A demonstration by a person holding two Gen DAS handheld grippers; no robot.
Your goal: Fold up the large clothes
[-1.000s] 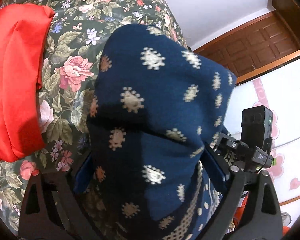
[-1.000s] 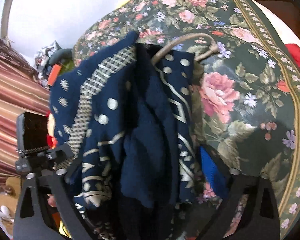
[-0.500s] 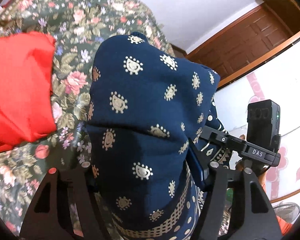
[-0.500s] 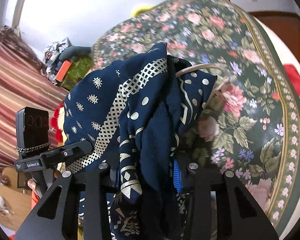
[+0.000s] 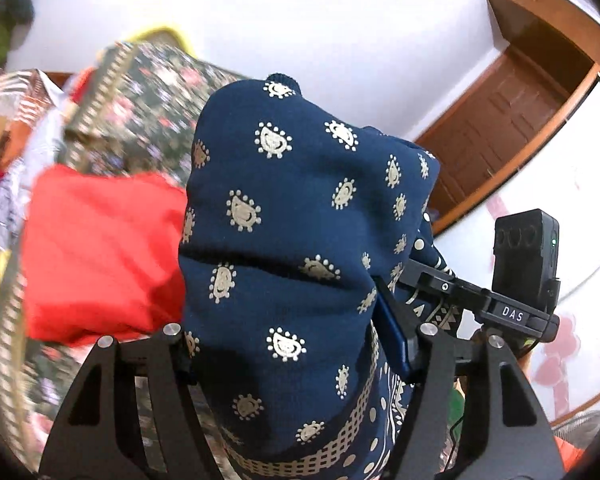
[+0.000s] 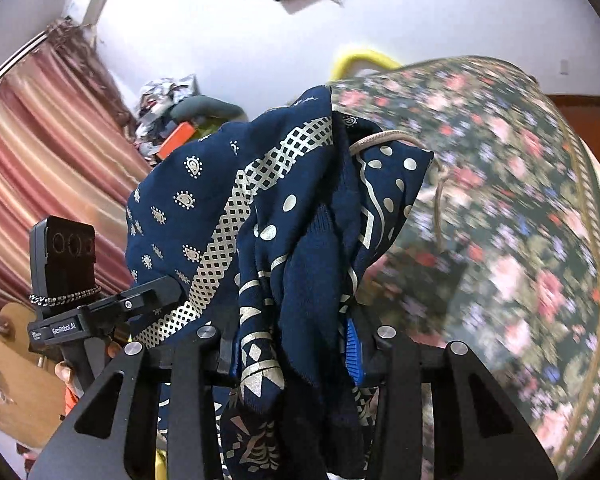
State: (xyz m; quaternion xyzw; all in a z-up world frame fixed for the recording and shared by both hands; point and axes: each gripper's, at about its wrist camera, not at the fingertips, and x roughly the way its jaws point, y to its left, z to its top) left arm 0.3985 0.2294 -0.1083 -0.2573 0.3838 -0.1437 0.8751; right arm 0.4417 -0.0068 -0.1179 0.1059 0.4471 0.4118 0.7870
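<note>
Left wrist view, black camera mount: white letters "DAS"
Right wrist view, black camera mount: small white print, reads roughly "GenRobot.AI"

Navy garment with cream paisley motifs, dots and a checked band; dark green floral bedspread; plain red cloth.

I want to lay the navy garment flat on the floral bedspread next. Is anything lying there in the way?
Yes. A red cloth lies on the floral bedspread, left of the navy garment that the left gripper and right gripper hold up.
</note>
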